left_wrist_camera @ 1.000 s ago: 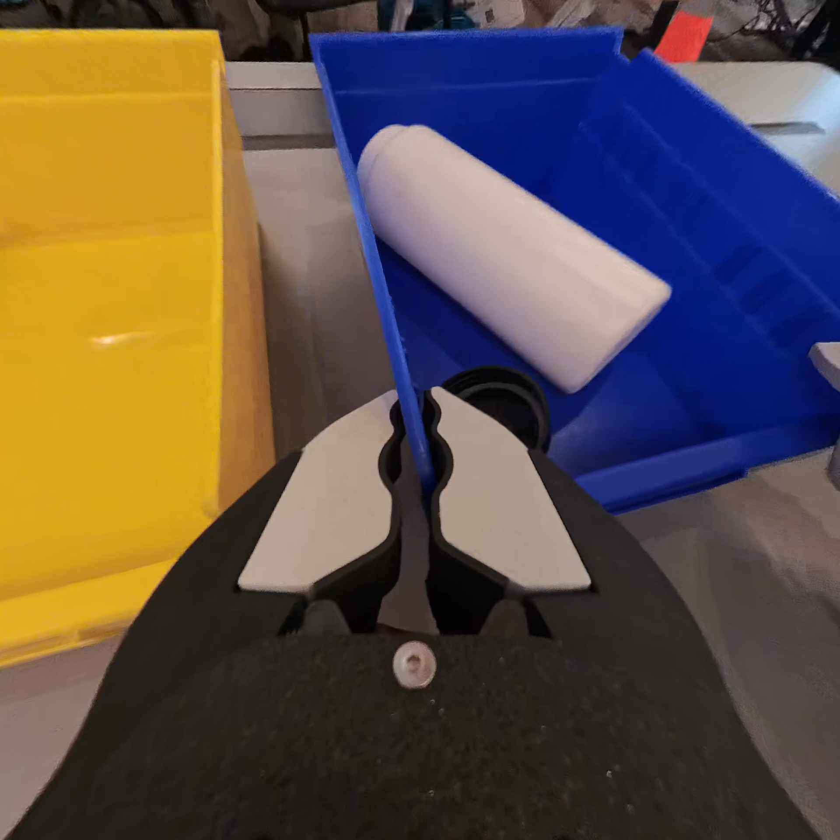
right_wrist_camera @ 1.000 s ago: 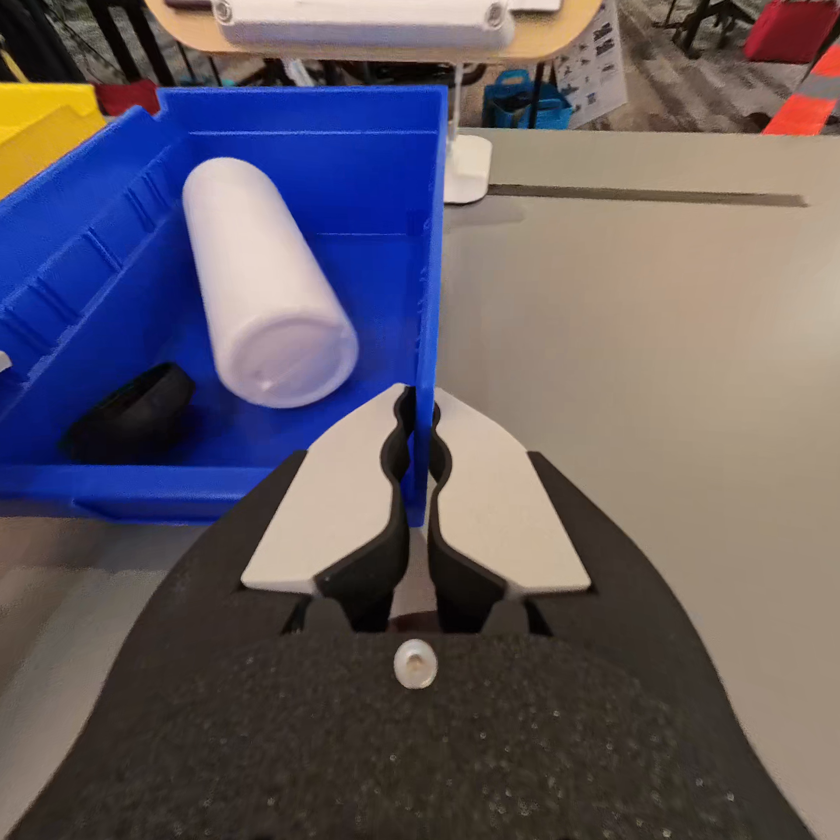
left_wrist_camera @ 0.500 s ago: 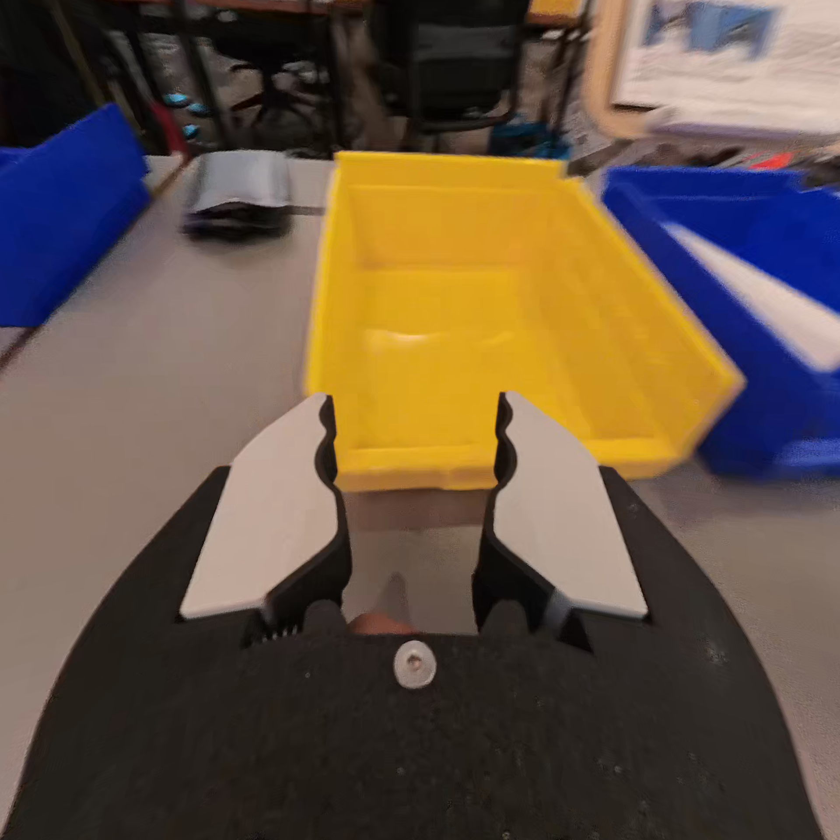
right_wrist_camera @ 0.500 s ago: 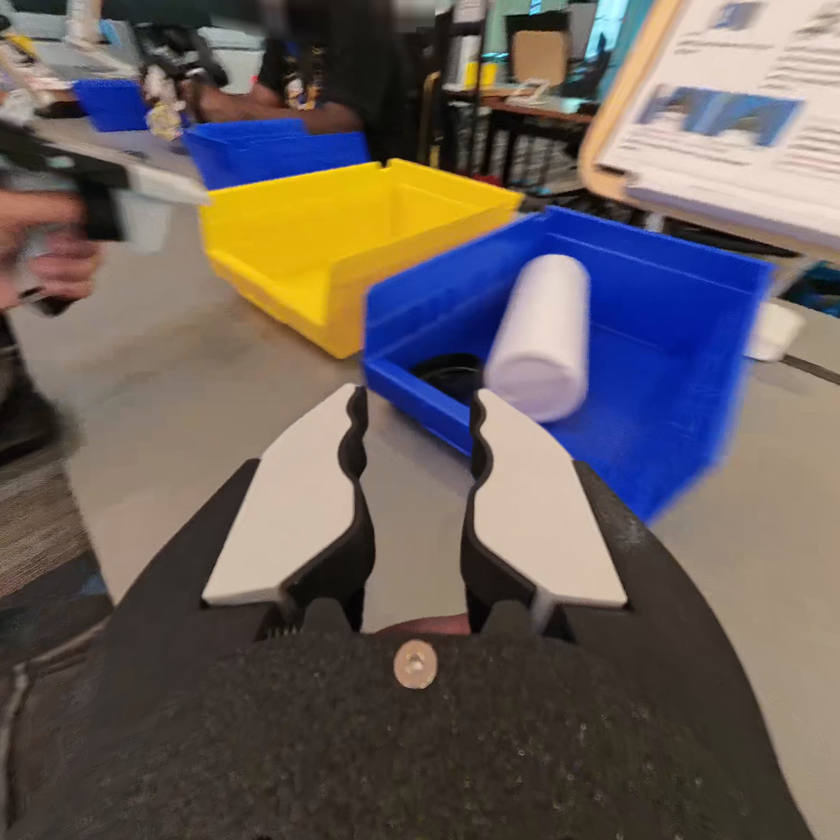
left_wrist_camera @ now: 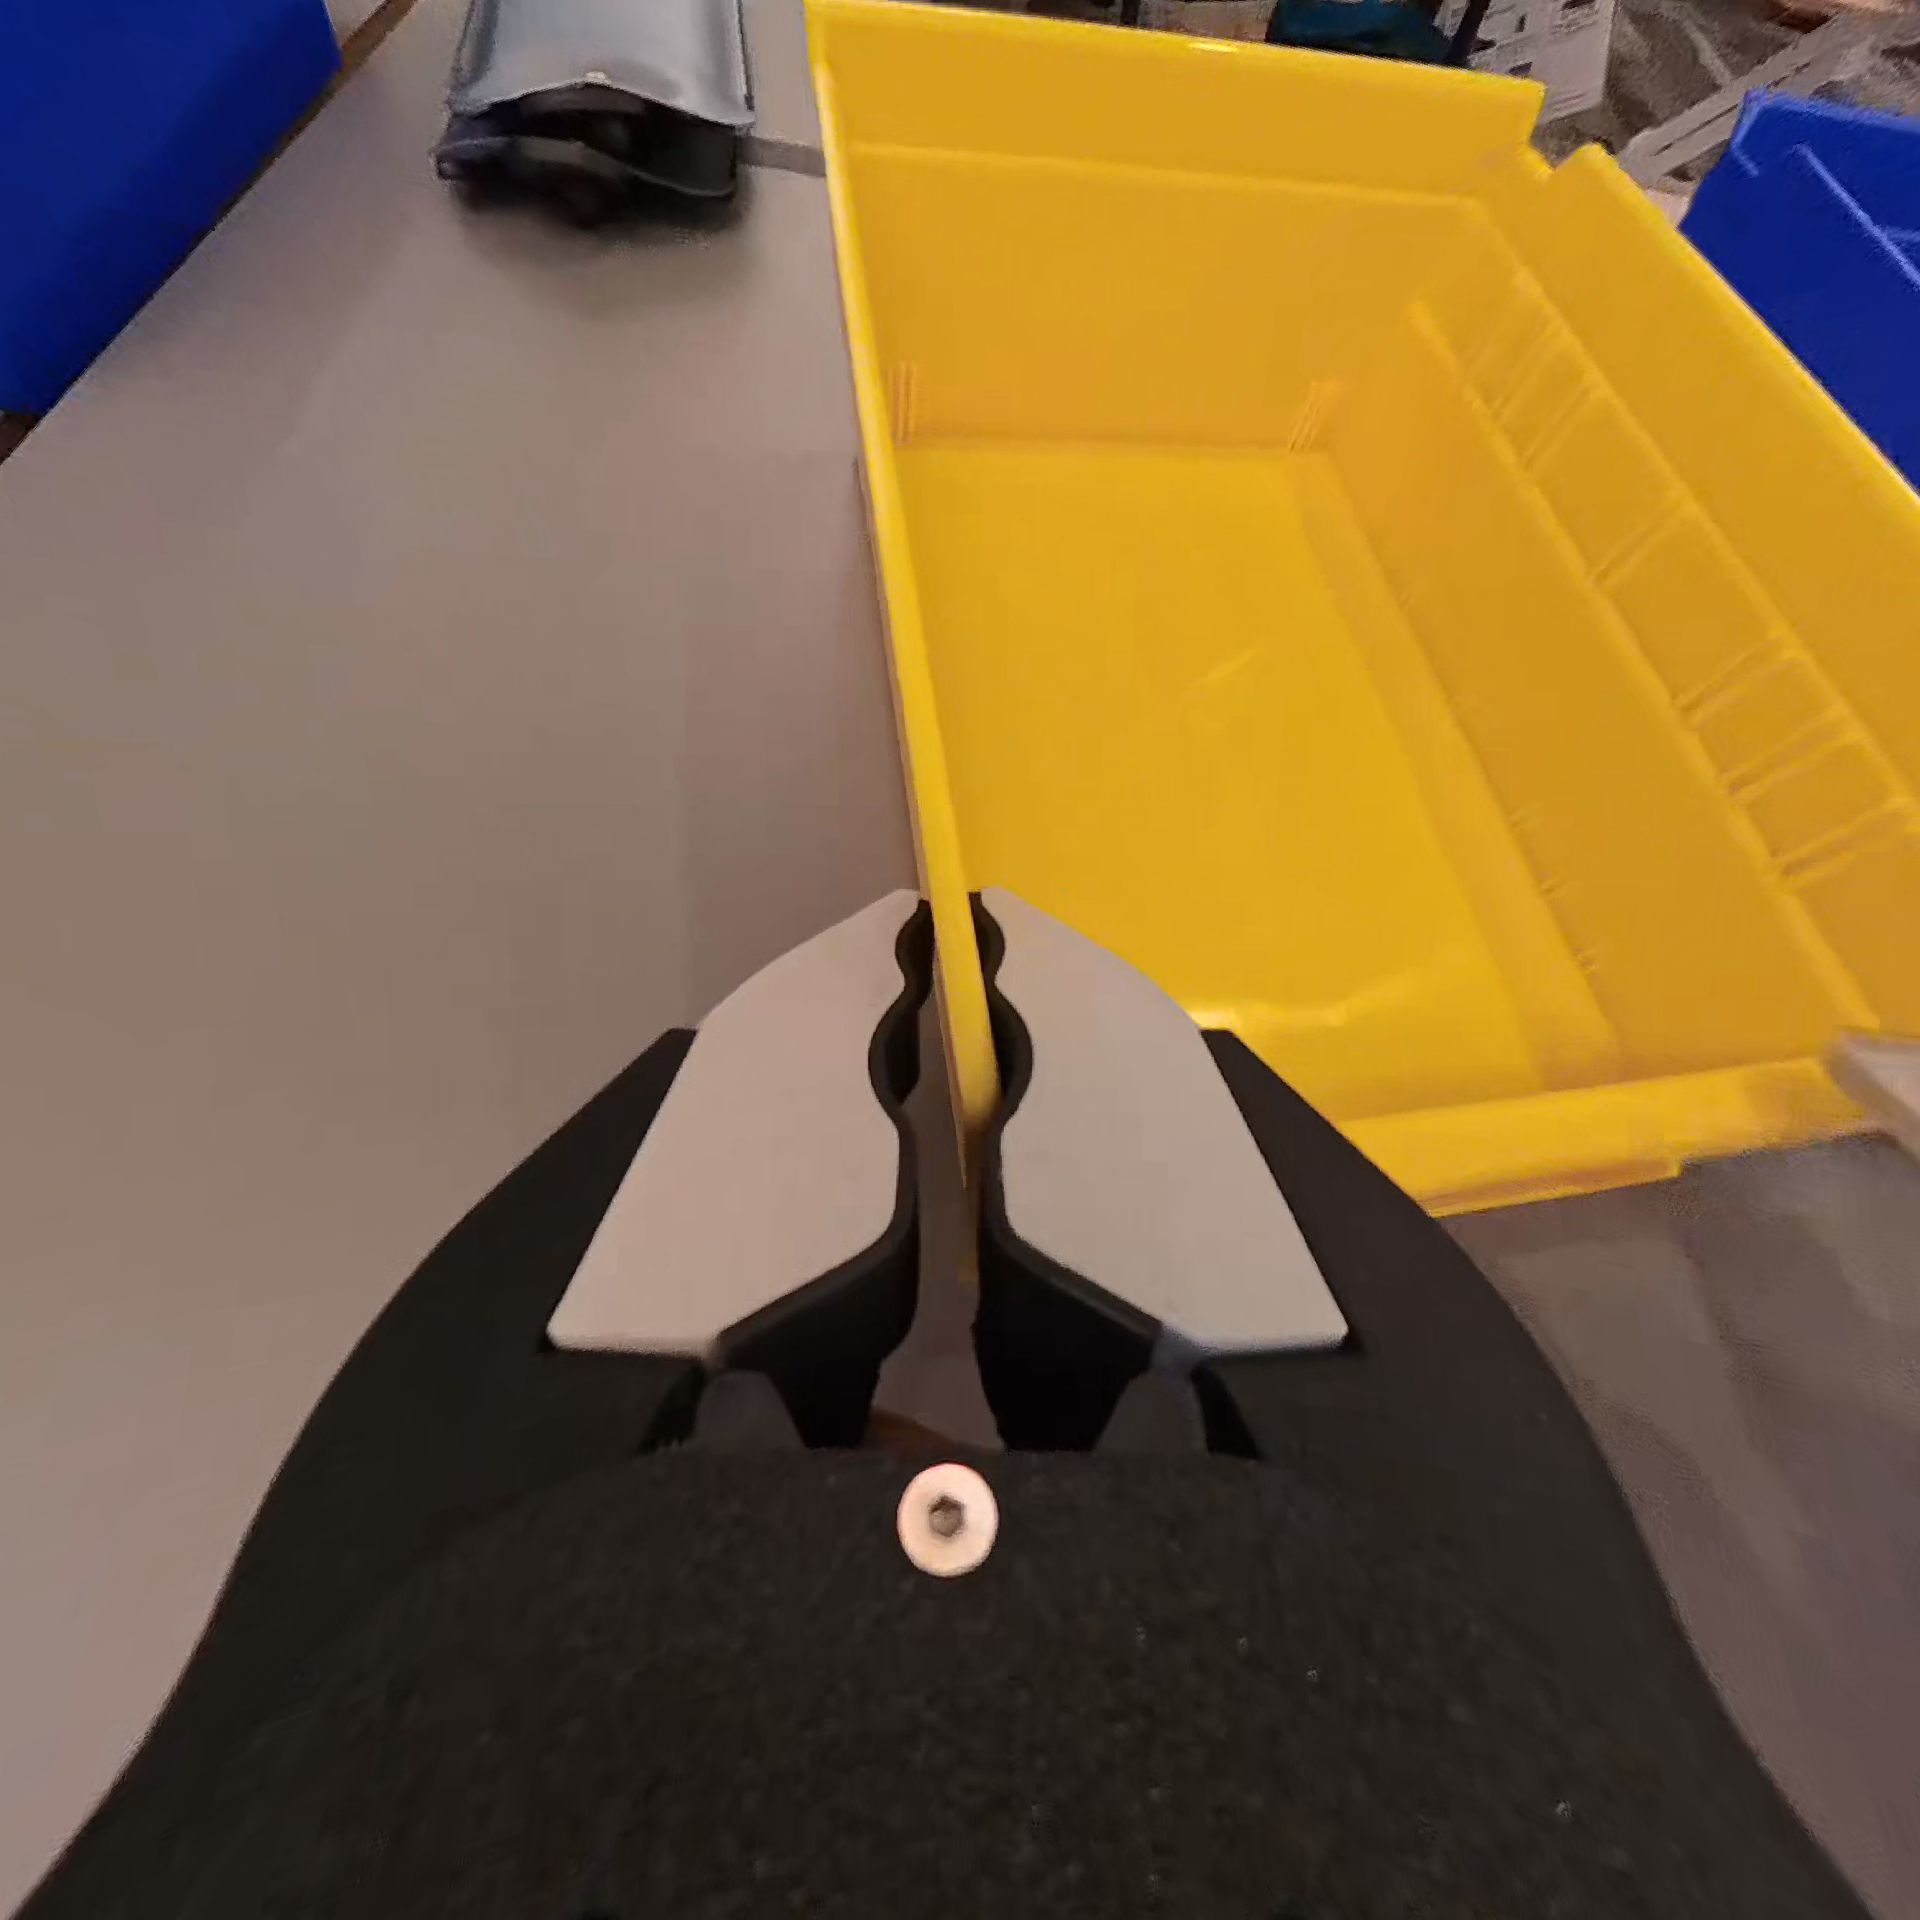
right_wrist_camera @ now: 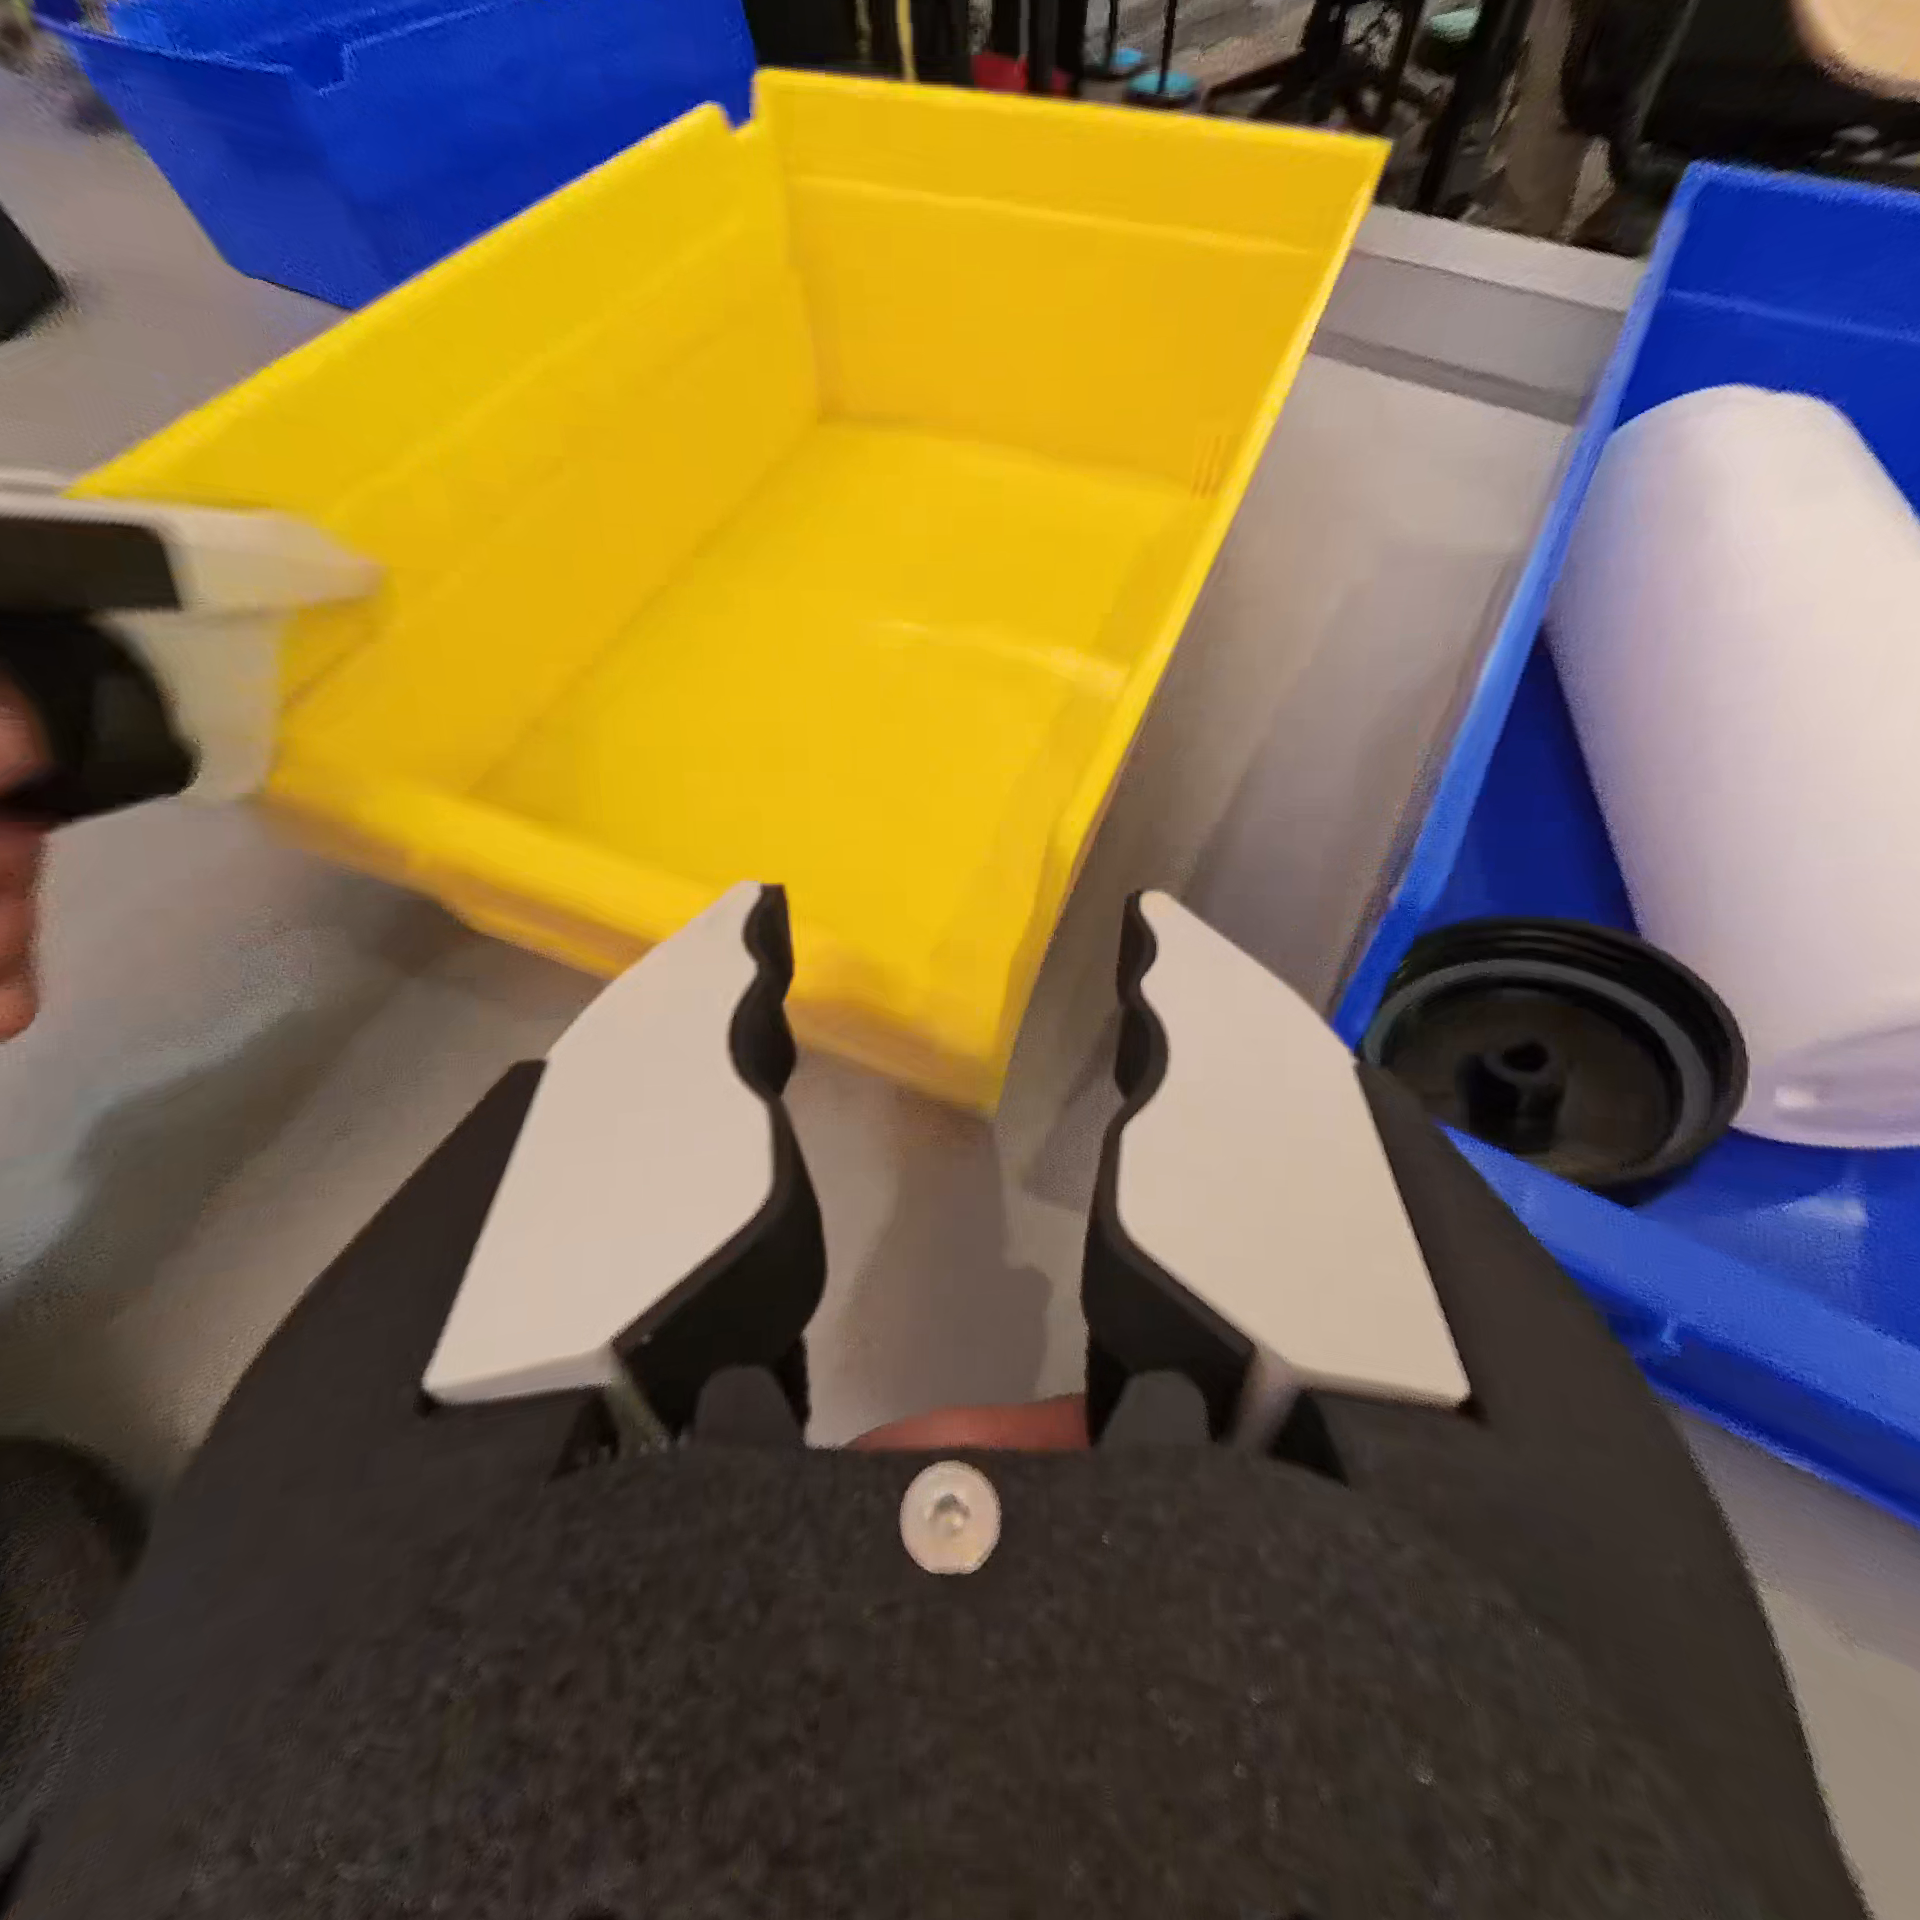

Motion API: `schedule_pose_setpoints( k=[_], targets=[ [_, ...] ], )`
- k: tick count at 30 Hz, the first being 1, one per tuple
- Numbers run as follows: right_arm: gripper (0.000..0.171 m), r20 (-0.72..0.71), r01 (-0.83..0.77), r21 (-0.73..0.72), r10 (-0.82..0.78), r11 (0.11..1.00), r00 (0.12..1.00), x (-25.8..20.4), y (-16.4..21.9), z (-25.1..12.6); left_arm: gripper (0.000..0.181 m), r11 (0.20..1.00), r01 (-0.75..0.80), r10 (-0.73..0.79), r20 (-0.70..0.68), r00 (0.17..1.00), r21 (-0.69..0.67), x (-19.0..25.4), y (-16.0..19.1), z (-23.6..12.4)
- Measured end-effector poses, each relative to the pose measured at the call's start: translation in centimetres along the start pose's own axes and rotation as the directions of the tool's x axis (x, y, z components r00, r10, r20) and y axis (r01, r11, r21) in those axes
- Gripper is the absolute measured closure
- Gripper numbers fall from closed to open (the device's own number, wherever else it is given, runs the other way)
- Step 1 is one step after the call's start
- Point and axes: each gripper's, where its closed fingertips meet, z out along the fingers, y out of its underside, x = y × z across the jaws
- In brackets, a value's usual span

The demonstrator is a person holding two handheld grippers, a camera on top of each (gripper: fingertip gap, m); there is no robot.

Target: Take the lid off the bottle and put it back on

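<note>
Both grippers have left the blue plastic bin (right_wrist_camera: 1558,1226): left gripper (left_wrist_camera: 951,914) now clenched on the empty yellow plastic bin's (left_wrist_camera: 1226,665) near-left wall, right gripper (right_wrist_camera: 951,914) released; white cylindrical bottle (right_wrist_camera: 1756,748) and black round lid (right_wrist_camera: 1548,1049) lie apart, recapping seemingly abandoned

The white cylindrical plastic bottle (right_wrist_camera: 1756,748) lies on its side in the blue plastic bin (right_wrist_camera: 1621,1278), the round black lid (right_wrist_camera: 1548,1060) beside its end. The yellow plastic bin (right_wrist_camera: 790,582) stands left, on the grey table (left_wrist_camera: 416,665).
</note>
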Motion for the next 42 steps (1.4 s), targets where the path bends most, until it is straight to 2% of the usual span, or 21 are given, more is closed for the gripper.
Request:
schedule_pose_setpoints(
  k=[2, 4, 6, 9, 12, 16, 19, 21, 24, 27, 28, 31, 33, 36, 39, 42],
  targets=[
    [0.127, -0.048, 0.002, -0.028, -0.003, 1.0, 0.999, 0.2, 0.1, 0.8, 0.176, 1.0, 0.005, -0.005, -0.005, 1.0, 0.008, 0.1, 1.1, -1.8],
    [0.132, -0.009, -0.013, -0.066, 0.012, 0.998, 1.0, -0.7, 0.4, 0.8, 0.176, 1.0, -0.007, 0.007, 0.015, 1.0, 0.026, -0.1, 1.9, -3.4],
    [0.161, -0.046, -0.012, -0.08, 0.008, 0.997, 0.999, -0.1, 0.2, -0.2, 0.174, 0.997, -0.042, 0.041, 0.01, 0.999, 0.059, 0.2, 2.2, -5.3],
    [0.164, -0.071, 0.041, 0.025, -0.039, 0.999, 0.997, -0.3, -2.1, -3.0, 0.175, 0.984, -0.1, 0.091, 0.067, 0.994, 0.15, 1.4, 0.6, -8.6],
    [0.164, -0.139, 0.093, 0.181, -0.068, 0.979, 0.988, 0.8, -6.3, -7.2, 0.176, 0.946, -0.171, 0.15, 0.099, 0.984, 0.274, 4.3, -4.0, -11.7],
    [0.163, -0.217, 0.094, 0.301, -0.028, 0.949, 0.976, 6.1, -11.2, -13.8, 0.176, 0.904, -0.223, 0.229, 0.029, 0.973, 0.366, 12.0, -10.2, -13.1],
    [0.164, -0.338, 0.096, 0.314, 0.017, 0.945, 0.941, 13.2, -12.7, -18.3, 0.176, 0.893, -0.295, 0.324, -0.03, 0.946, 0.34, 20.0, -12.8, -10.7],
    [0.163, -0.415, 0.105, 0.238, 0.003, 0.966, 0.91, 18.8, -12.5, -20.3, 0.176, 0.897, -0.312, 0.359, -0.104, 0.928, 0.314, 26.0, -13.7, -8.1],
    [0.165, -0.525, 0.03, 0.134, 0.046, 0.99, 0.85, 28.5, -10.4, -23.3, 0.175, 0.91, -0.335, 0.387, -0.21, 0.898, 0.244, 36.0, -13.0, -4.1],
    [0.163, -0.616, 0.016, -0.069, -0.056, 0.997, 0.786, 38.0, -5.7, -26.2, 0.173, 0.916, -0.361, 0.399, -0.304, 0.865, 0.175, 45.8, -10.0, -0.6],
    [0.162, -0.596, -0.016, -0.125, -0.062, 0.992, 0.801, 40.5, -3.5, -27.0, 0.174, 0.916, -0.371, 0.4, -0.321, 0.858, 0.151, 48.5, -8.7, 0.6],
    [0.164, -0.555, -0.159, -0.134, 0.058, 0.978, 0.829, 46.7, 2.3, -29.0, 0.174, 0.922, -0.382, 0.379, -0.372, 0.848, 0.069, 55.2, -4.0, 3.3],
    [0.165, -0.55, -0.205, -0.159, 0.086, 0.966, 0.831, 49.5, 6.2, -29.6, 0.174, 0.916, -0.397, 0.387, -0.372, 0.844, 0.054, 57.8, -1.3, 4.3],
    [0.164, -0.489, -0.231, -0.169, 0.121, 0.958, 0.864, 51.1, 10.4, -29.4, 0.174, 0.916, -0.397, 0.391, -0.353, 0.85, 0.058, 59.1, 1.7, 5.2],
    [0.163, -0.432, -0.235, -0.168, 0.143, 0.957, 0.89, 51.4, 13.2, -28.7, 0.172, 0.911, -0.41, 0.399, -0.347, 0.849, 0.046, 59.4, 3.9, 5.8],
    [0.162, -0.396, -0.24, -0.071, 0.194, 0.968, 0.898, 51.7, 13.1, -28.0, 0.167, 0.925, -0.372, 0.371, -0.387, 0.844, 0.074, 59.5, 4.3, 5.8]
  ],
)
